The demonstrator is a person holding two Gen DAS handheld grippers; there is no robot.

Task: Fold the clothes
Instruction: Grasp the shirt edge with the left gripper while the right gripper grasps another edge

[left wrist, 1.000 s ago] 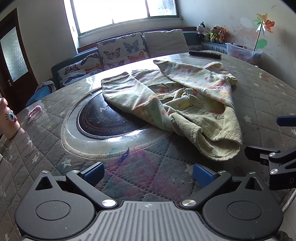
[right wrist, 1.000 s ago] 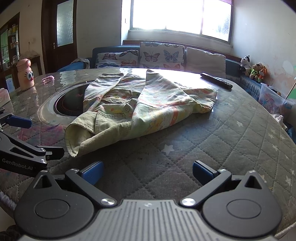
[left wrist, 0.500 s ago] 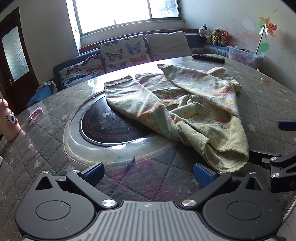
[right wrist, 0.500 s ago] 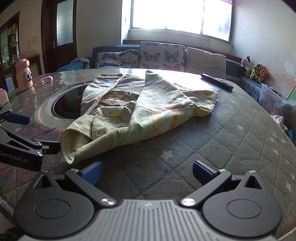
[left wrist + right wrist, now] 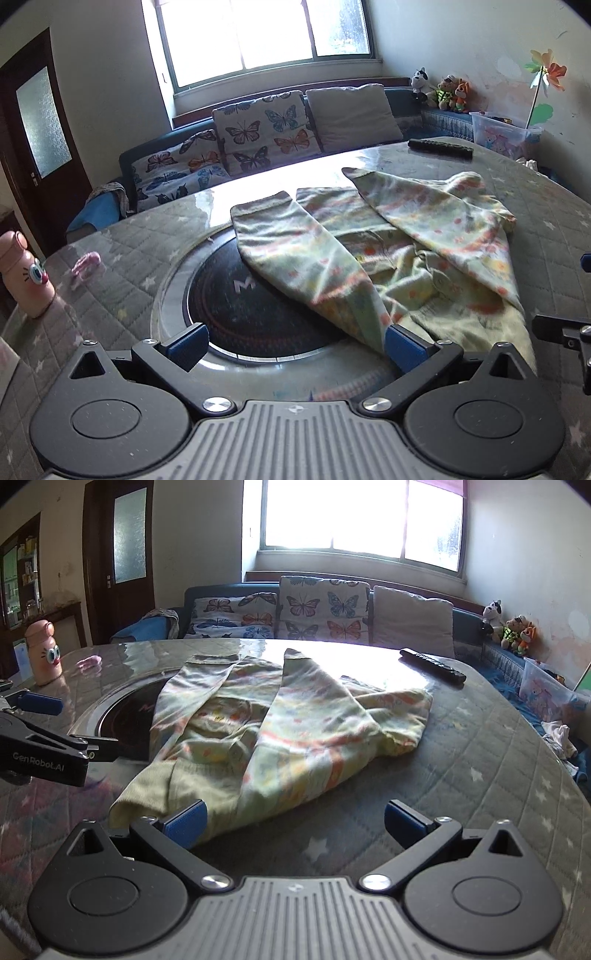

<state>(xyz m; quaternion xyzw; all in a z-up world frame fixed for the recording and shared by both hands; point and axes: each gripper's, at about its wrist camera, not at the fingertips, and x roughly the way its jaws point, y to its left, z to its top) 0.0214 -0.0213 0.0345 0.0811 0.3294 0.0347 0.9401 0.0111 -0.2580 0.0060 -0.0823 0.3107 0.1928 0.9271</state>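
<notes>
Both tongs have moved in on the garment over the last second and both stand wide, holding nothing. The left tongs (image 5: 295, 341) now sit at the near edge of the cloth: the right blue pad (image 5: 402, 345) touches or just overlaps the point where a folded-in sleeve runs down to the hem, while the left pad hangs over the dark round hotplate (image 5: 236, 310) set into the counter (image 5: 110, 266). The right tongs (image 5: 295, 821) have closed in likewise, the left pad (image 5: 186, 821) now at the ribbed hem near the garment's near left corner, the right pad over bare quilted cover. The floral jacket (image 5: 280, 731) lies in the middle of the counter, partly over the hotplate, both sleeves crossed in over its front and its collar end toward the far side. By my reading, the approach is nearly finished and the next move is to pinch the near hem at 2 points and carry it toward the far end. A remote control (image 5: 432, 664) and a pink bottle (image 5: 44, 651) stand well apart from the cloth.
</notes>
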